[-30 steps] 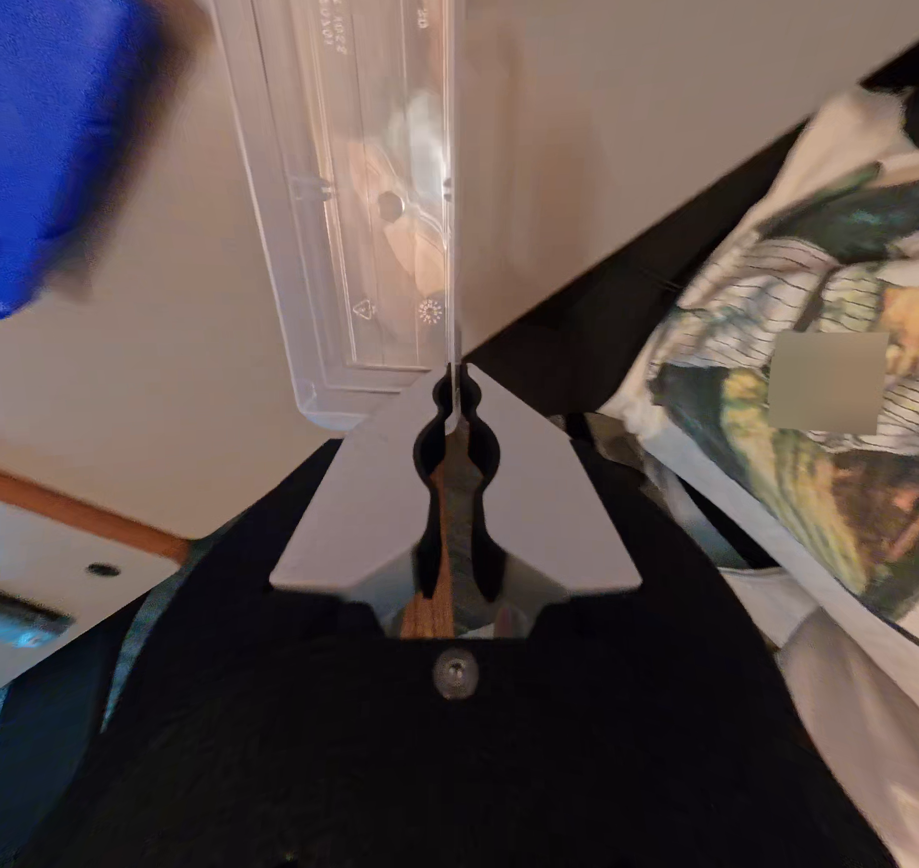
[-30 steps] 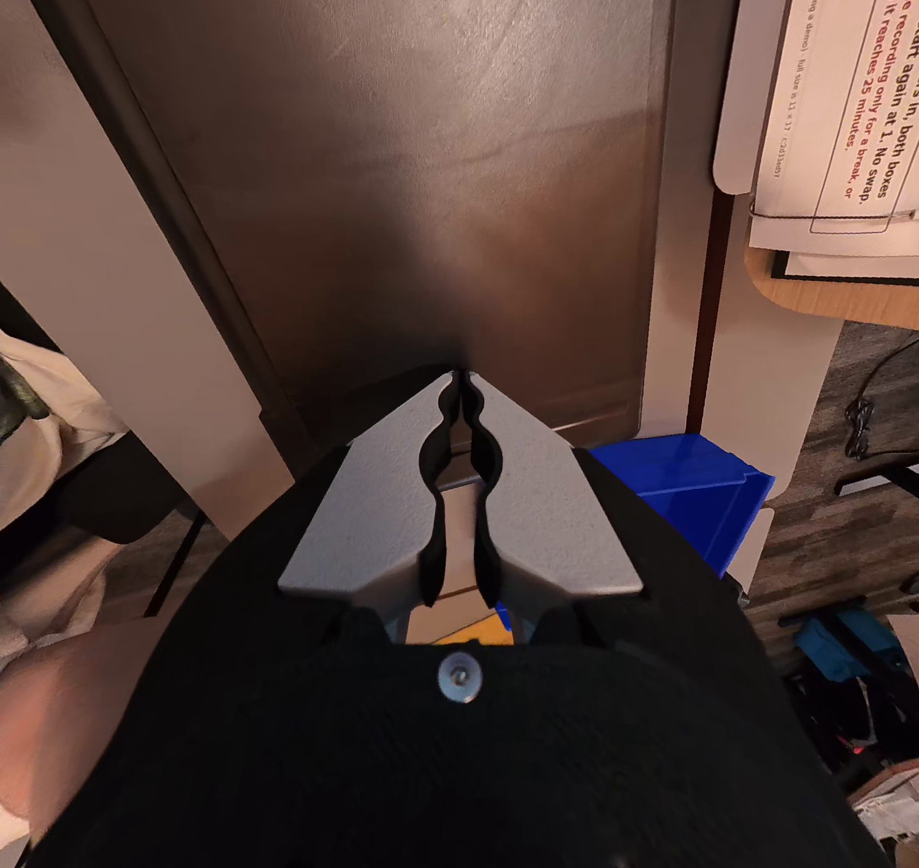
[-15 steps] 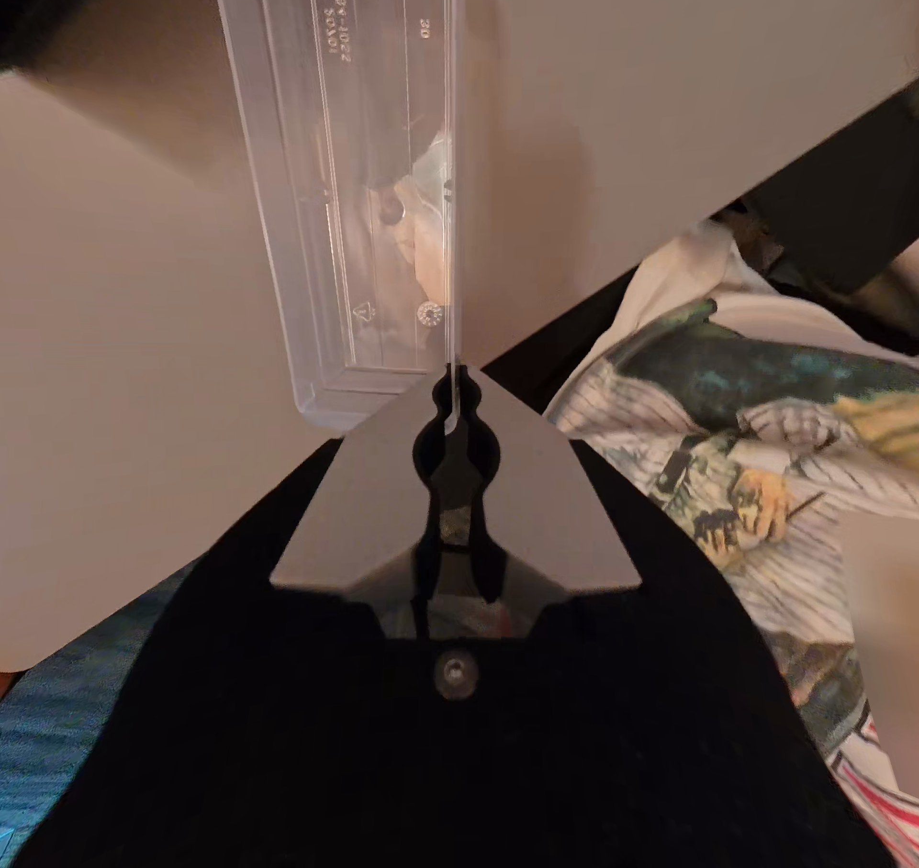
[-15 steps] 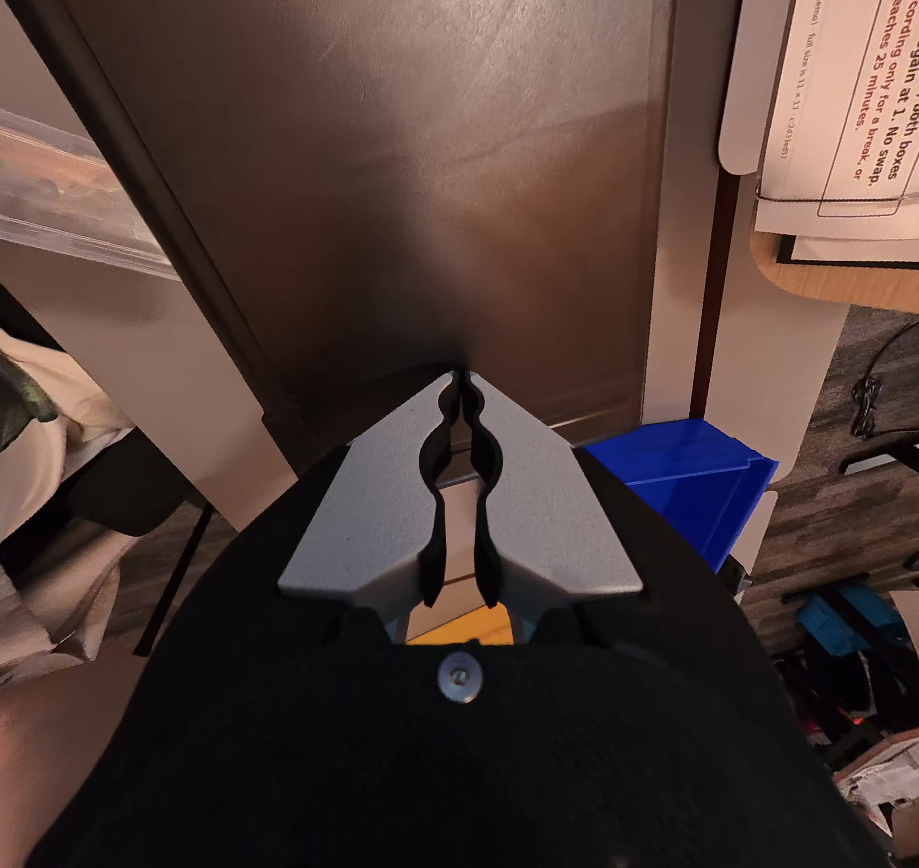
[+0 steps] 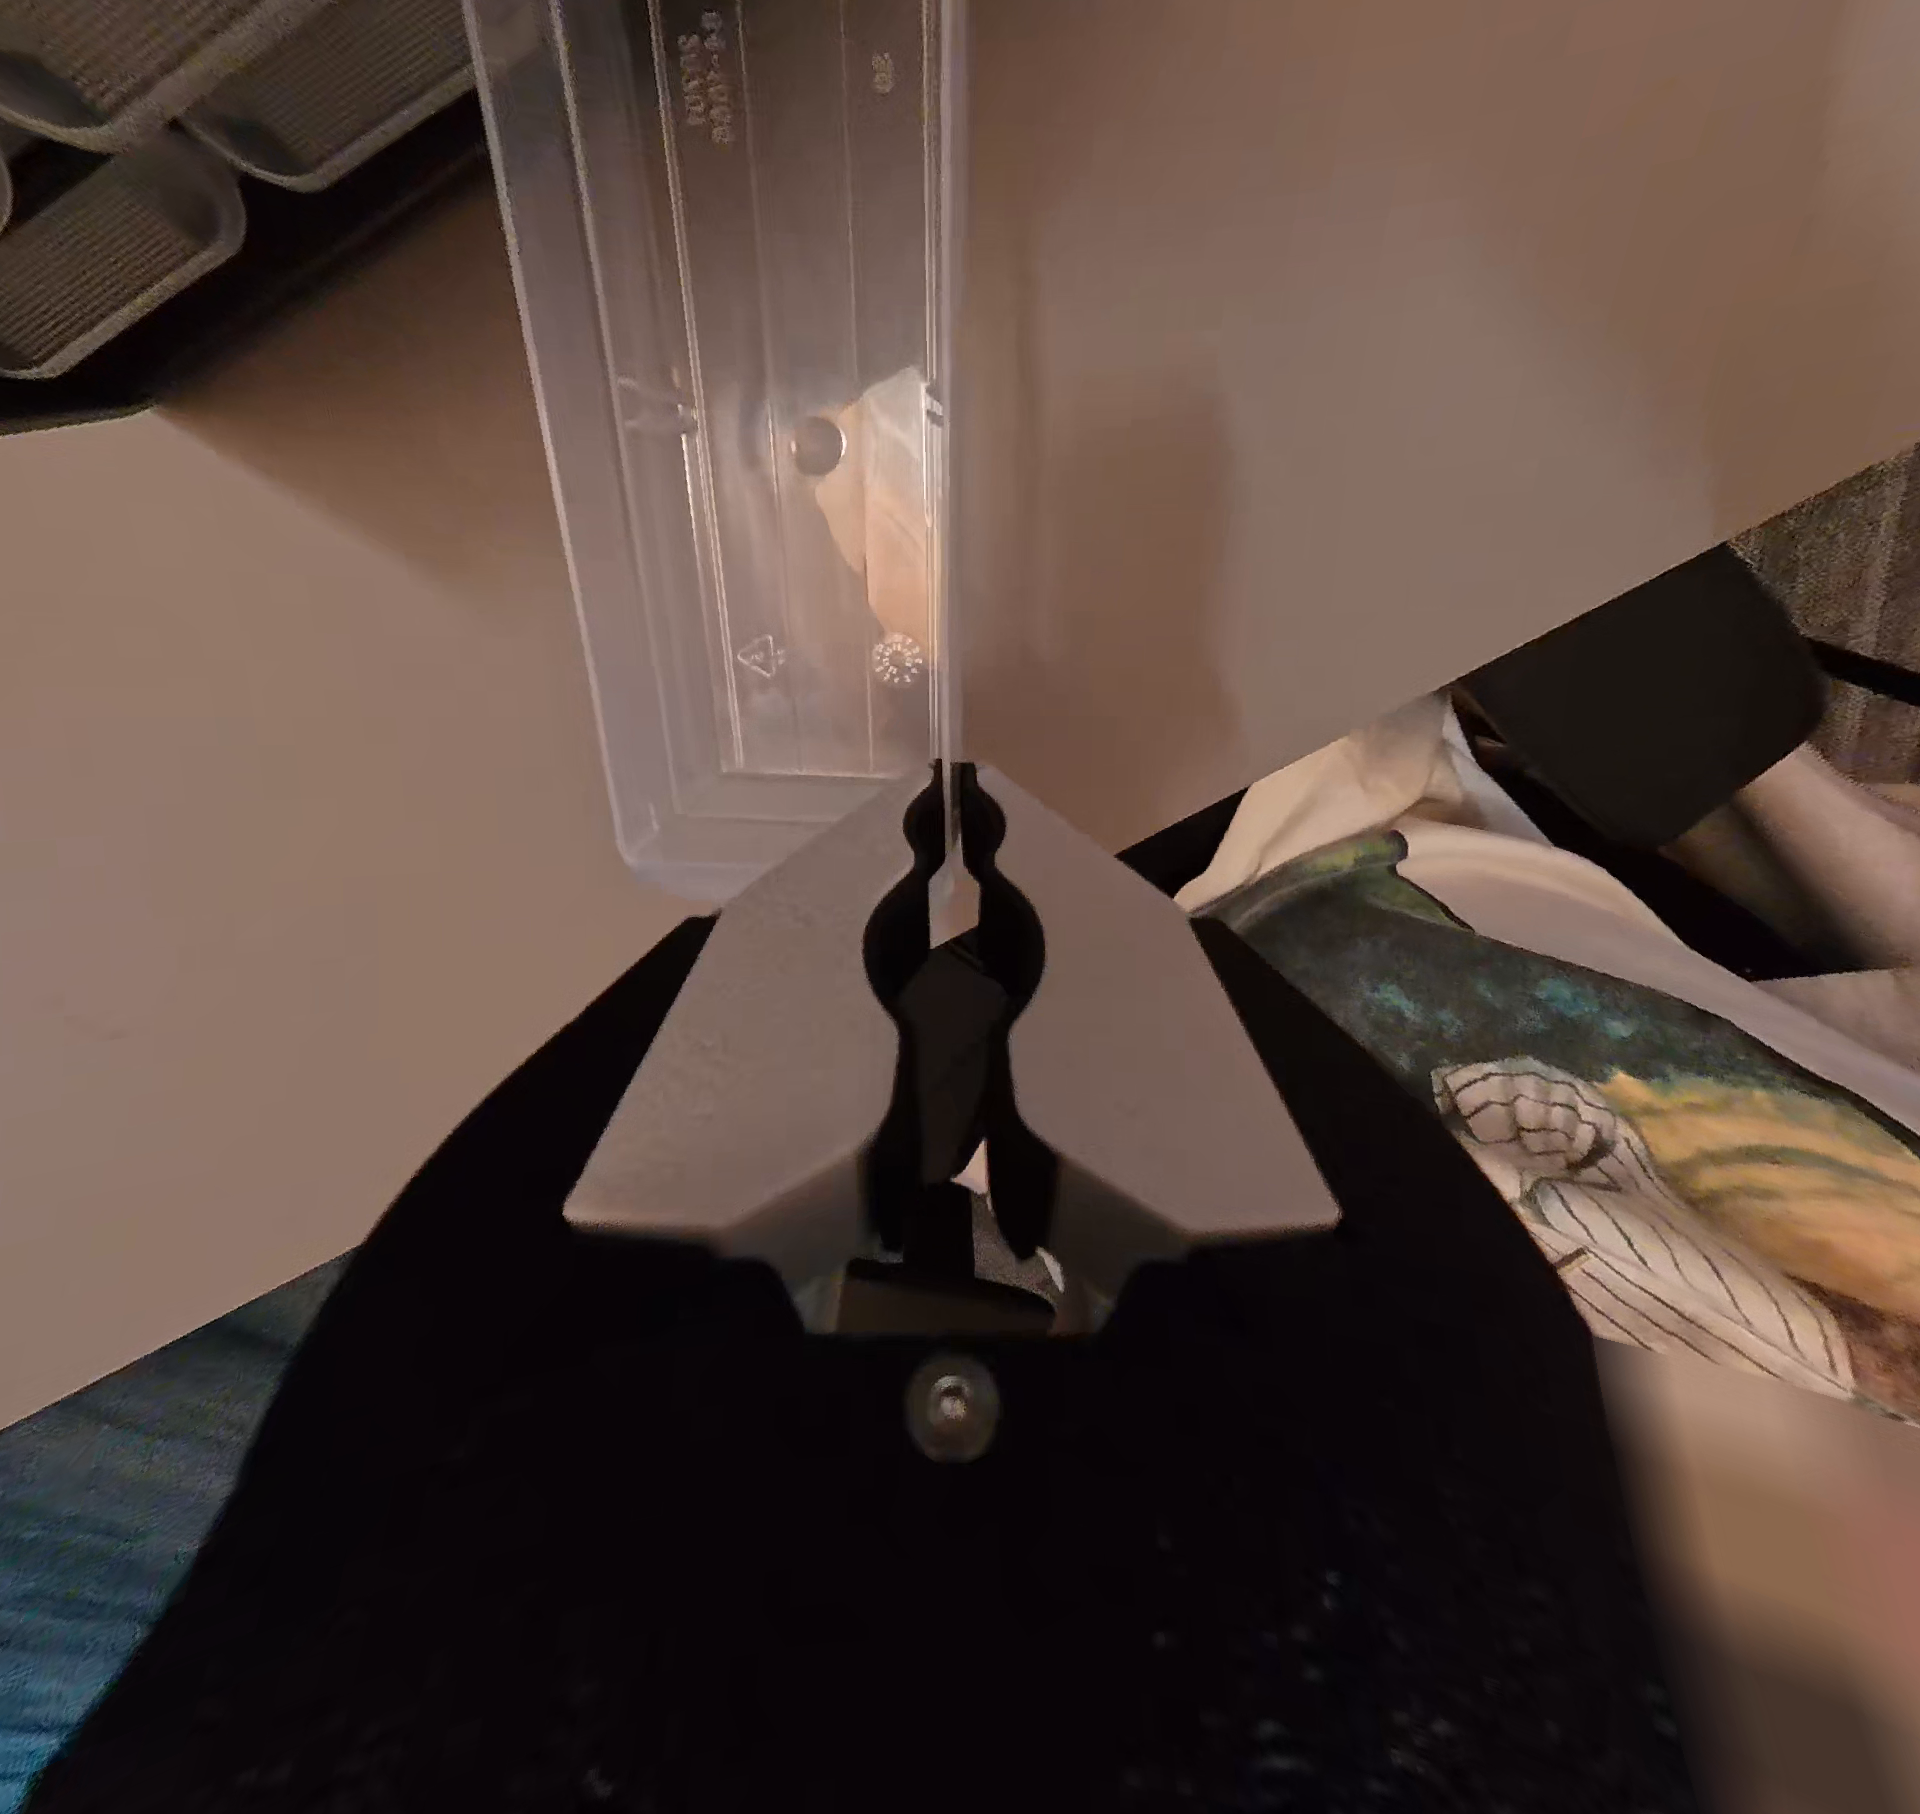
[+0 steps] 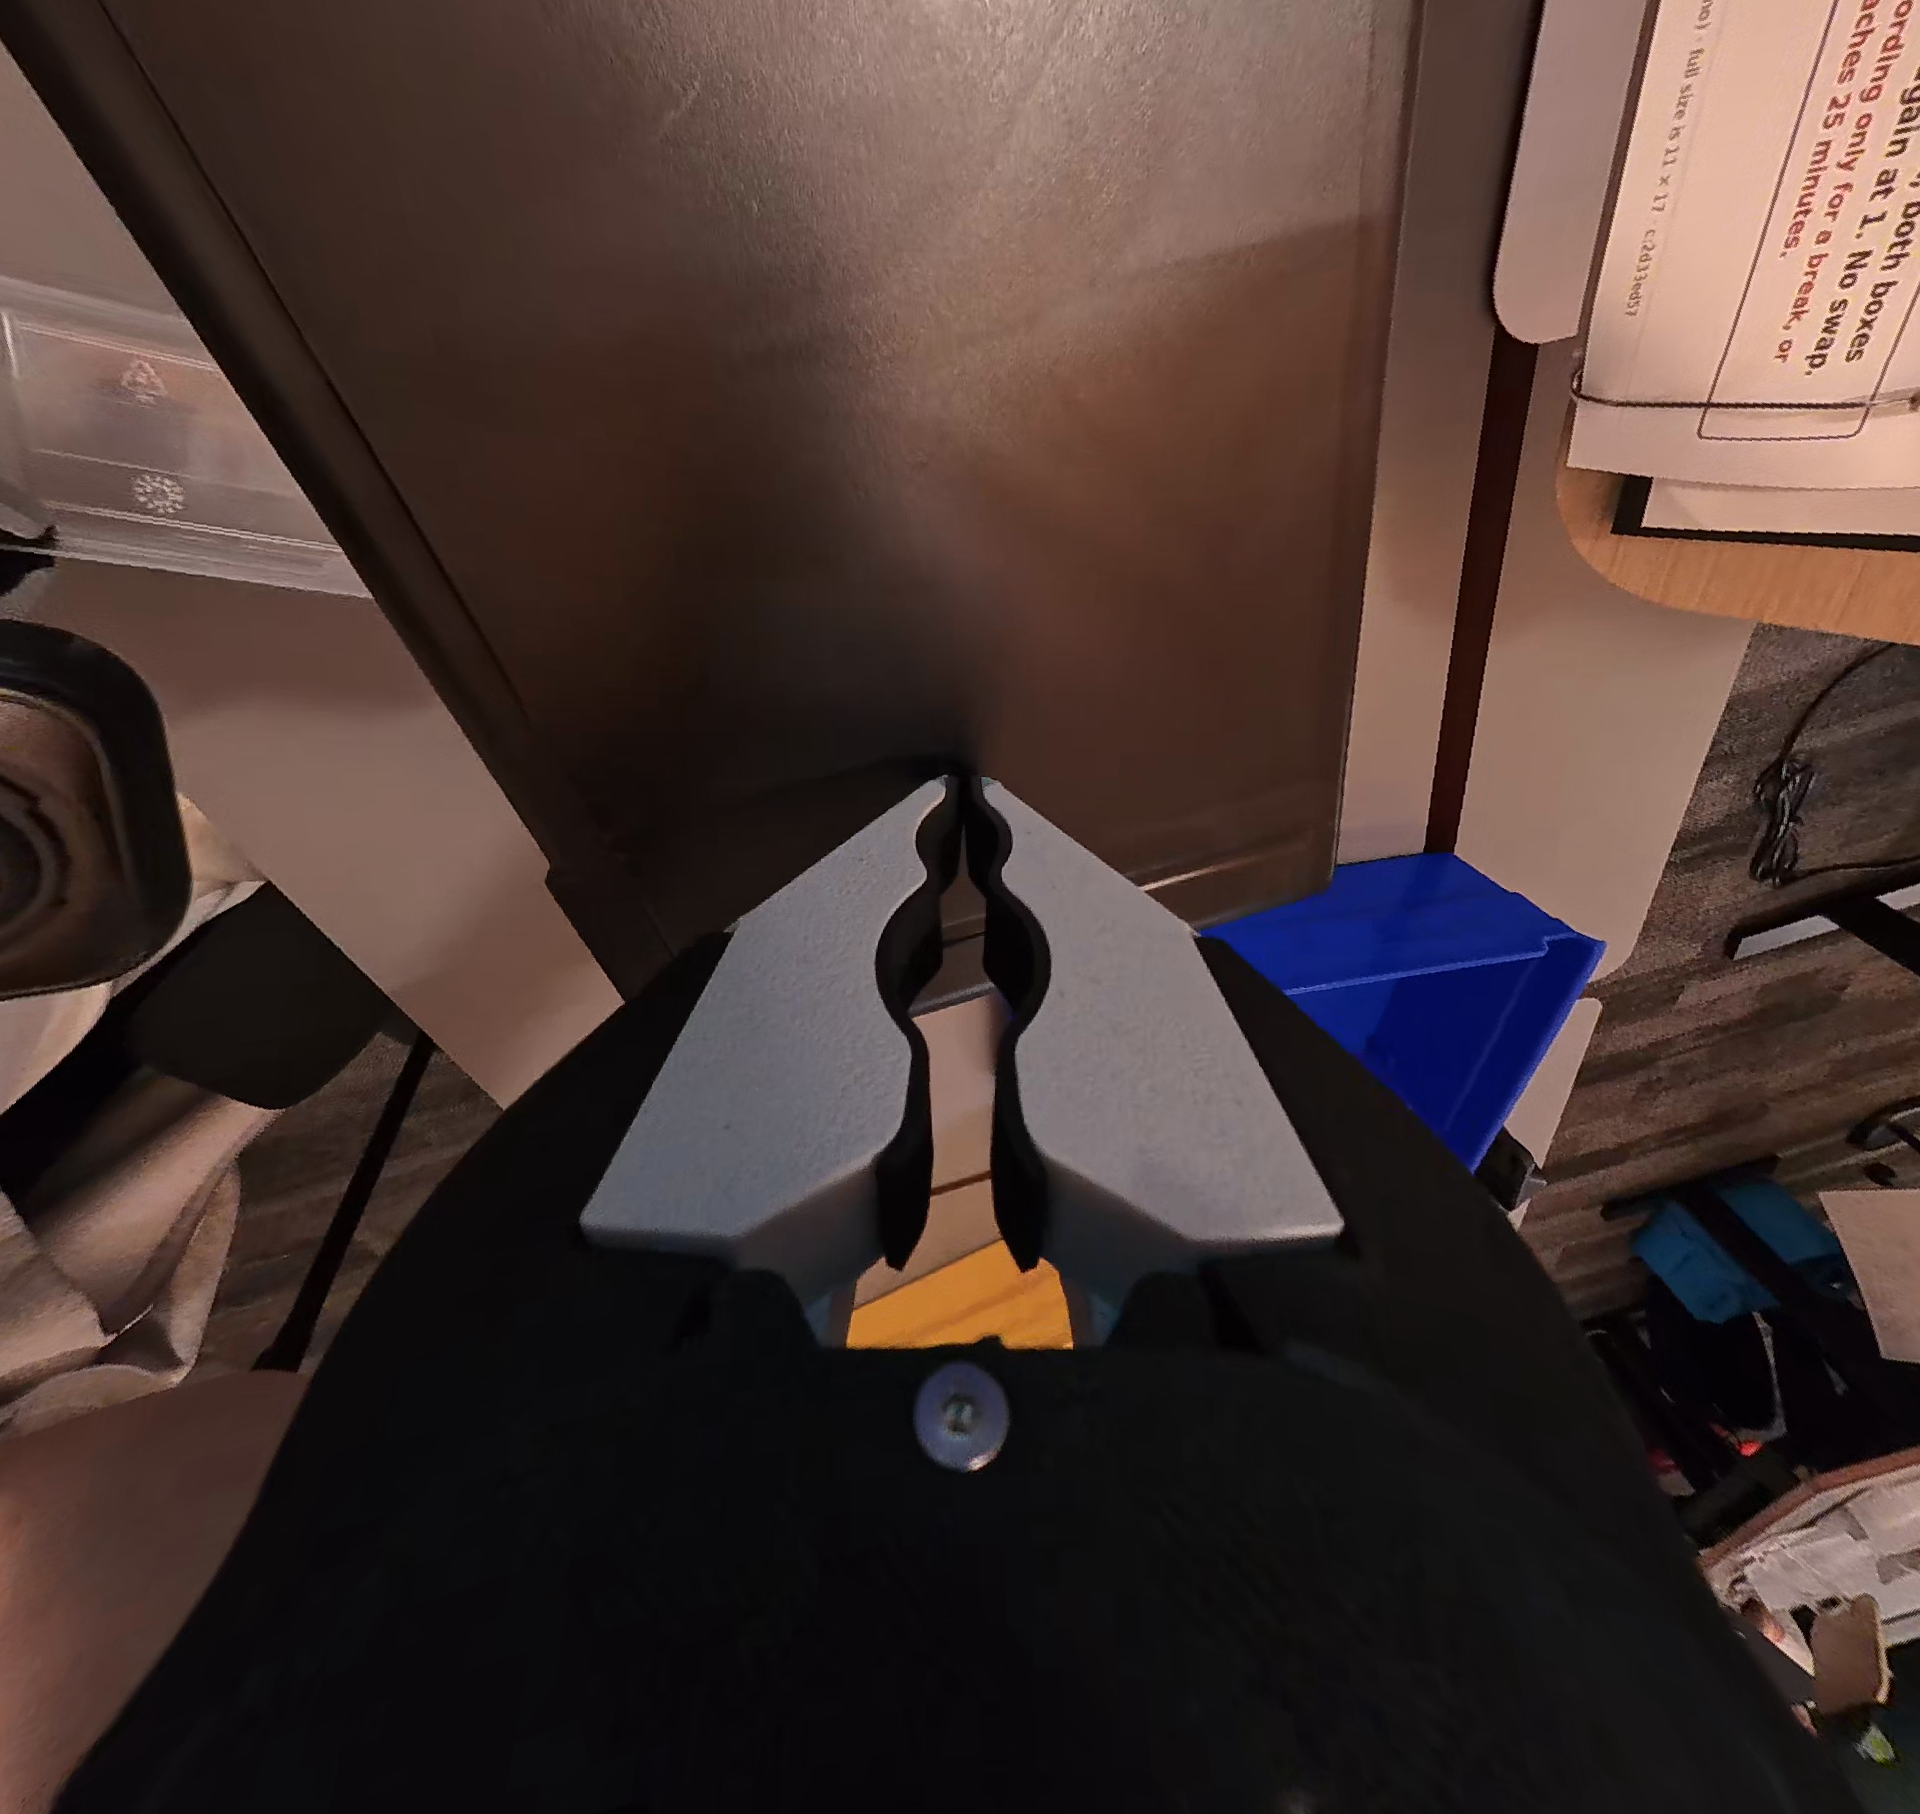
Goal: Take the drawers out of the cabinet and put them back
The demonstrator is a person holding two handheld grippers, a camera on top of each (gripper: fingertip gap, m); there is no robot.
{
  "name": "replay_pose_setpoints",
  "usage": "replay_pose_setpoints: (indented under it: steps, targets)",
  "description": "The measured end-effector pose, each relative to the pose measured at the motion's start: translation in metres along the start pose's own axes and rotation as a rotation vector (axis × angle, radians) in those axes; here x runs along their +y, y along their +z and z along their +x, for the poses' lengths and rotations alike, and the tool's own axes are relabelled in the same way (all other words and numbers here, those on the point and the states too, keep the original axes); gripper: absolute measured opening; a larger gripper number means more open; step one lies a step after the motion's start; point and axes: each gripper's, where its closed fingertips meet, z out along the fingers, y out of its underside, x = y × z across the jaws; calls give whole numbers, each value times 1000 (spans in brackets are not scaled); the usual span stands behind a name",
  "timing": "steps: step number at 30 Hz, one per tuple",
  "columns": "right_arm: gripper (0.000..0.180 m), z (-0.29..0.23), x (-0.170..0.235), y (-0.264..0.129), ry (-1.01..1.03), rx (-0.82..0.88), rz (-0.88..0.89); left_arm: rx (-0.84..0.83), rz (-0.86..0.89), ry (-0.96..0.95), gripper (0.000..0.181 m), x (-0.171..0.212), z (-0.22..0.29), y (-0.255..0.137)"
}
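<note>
In the left wrist view my left gripper (image 5: 951, 777) is shut on the thin side wall of a clear plastic drawer (image 5: 748, 362). The drawer reaches away from me over the beige table (image 5: 260, 725), towards the grey cabinet's open slots (image 5: 156, 102) at the top left. In the right wrist view my right gripper (image 6: 961, 788) is shut with its tips on the near edge of the dark cabinet panel (image 6: 831, 310). The same clear drawer (image 6: 156, 445) shows at the left edge, with the left gripper's body (image 6: 62, 808) below it.
A blue bin (image 6: 1434, 985) stands just right of the cabinet. Printed sheets (image 6: 1766, 154) lie on a wooden-edged surface at the top right. A person's printed shirt (image 5: 1558, 1089) is close on the right in the left wrist view. Clutter lies on the floor (image 6: 1766, 1349).
My left gripper has carried the clear drawer towards the cabinet. The blue bin left its view and the grey slots came in. Drawer and left gripper entered the right wrist view.
</note>
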Motion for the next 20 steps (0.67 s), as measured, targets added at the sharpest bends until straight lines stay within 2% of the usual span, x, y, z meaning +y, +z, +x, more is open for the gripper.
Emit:
replay_pose_setpoints:
  steps: [8, 20]
  targets:
    - [0, 0, 0, 0, 7, -18, 19, 18, 15, -53, 0, -5, 7, -5]
    - [0, 0, 0, 0, 10, 7, -15, -61, 69, -63, 0, -16, 9, -19]
